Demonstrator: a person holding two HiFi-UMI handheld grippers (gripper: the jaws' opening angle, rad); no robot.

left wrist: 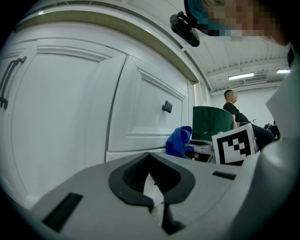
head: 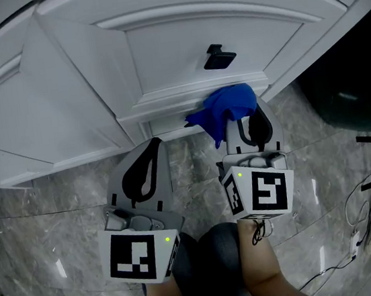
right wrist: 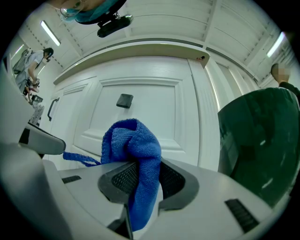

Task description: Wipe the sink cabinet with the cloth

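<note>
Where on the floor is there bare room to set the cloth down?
Bare marble floor lies left of the left gripper, below the sink cabinet. The right side is crowded: cables and a dark green object.

The cloth is a fuzzy, looped weave, probably microfibre. The sink cabinet looks smooth, painted and softly satin, its handle matt. The floor is glossy marbled tile. The right gripper has a matt plastic shell and ribbed pads.

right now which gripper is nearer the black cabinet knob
Right. The right gripper, shut on the blue cloth, sits just below the knob; the left gripper hangs lower and further left.
</note>
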